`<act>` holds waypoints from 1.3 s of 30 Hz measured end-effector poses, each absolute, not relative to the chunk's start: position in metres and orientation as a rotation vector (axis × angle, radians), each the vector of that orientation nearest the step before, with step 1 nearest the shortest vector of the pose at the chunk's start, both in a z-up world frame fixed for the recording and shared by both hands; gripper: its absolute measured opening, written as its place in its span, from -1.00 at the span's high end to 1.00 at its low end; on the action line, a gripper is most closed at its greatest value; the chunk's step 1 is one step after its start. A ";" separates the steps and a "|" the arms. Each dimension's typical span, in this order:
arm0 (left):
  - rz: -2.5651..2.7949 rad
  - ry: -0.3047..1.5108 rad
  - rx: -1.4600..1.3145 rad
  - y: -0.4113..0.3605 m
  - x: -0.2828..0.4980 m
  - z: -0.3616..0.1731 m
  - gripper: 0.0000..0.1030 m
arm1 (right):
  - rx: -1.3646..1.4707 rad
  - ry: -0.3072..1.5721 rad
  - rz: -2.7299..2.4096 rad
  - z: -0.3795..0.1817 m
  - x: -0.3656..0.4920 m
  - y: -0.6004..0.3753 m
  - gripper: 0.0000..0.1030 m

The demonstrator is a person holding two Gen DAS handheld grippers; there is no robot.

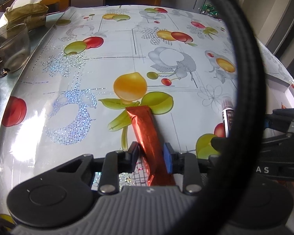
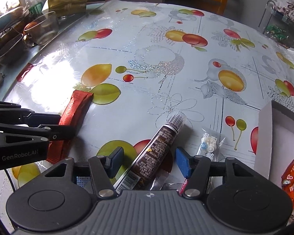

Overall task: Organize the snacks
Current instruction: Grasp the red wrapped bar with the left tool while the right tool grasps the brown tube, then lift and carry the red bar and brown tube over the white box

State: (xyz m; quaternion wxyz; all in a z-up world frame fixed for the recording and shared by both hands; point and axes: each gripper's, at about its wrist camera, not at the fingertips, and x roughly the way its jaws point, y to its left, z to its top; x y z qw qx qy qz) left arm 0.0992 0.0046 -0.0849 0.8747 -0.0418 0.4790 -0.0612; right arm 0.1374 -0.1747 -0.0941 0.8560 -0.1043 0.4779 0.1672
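Note:
A red foil snack bar [image 1: 147, 133] lies on the fruit-print tablecloth [image 1: 127, 54]. My left gripper [image 1: 151, 154] is shut on its near half, both pads against the wrapper's sides. The right wrist view shows the same bar [image 2: 76, 107] with the left gripper [image 2: 66, 126] on it. A long brown stick packet [image 2: 156, 148] lies slanted between the pads of my right gripper [image 2: 149, 161], which stands open with a gap on each side. That brown packet [image 1: 227, 117] shows partly behind a black cable in the left wrist view.
A small clear packet of white sweets [image 2: 209, 145] lies beside the right pad. A white box [image 2: 264, 137] at the right edge holds an orange snack packet [image 2: 292, 180]. A glass bowl [image 2: 45, 27] and tissue pack [image 2: 68, 0] stand far left. A black cable [image 1: 245, 58] loops across the left wrist view.

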 end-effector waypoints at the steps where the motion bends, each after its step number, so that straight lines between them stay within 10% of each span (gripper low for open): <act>1: -0.130 1.000 -0.087 0.004 0.101 -0.085 0.50 | -0.220 1.002 0.349 -0.094 0.138 -0.175 -0.11; 14: -0.134 1.011 -0.101 0.007 0.103 -0.086 0.66 | -0.246 0.978 0.384 -0.093 0.137 -0.169 0.47; 39: -0.169 0.970 -0.059 -0.010 0.096 -0.060 0.67 | -0.132 0.923 0.404 -0.060 0.118 -0.187 0.51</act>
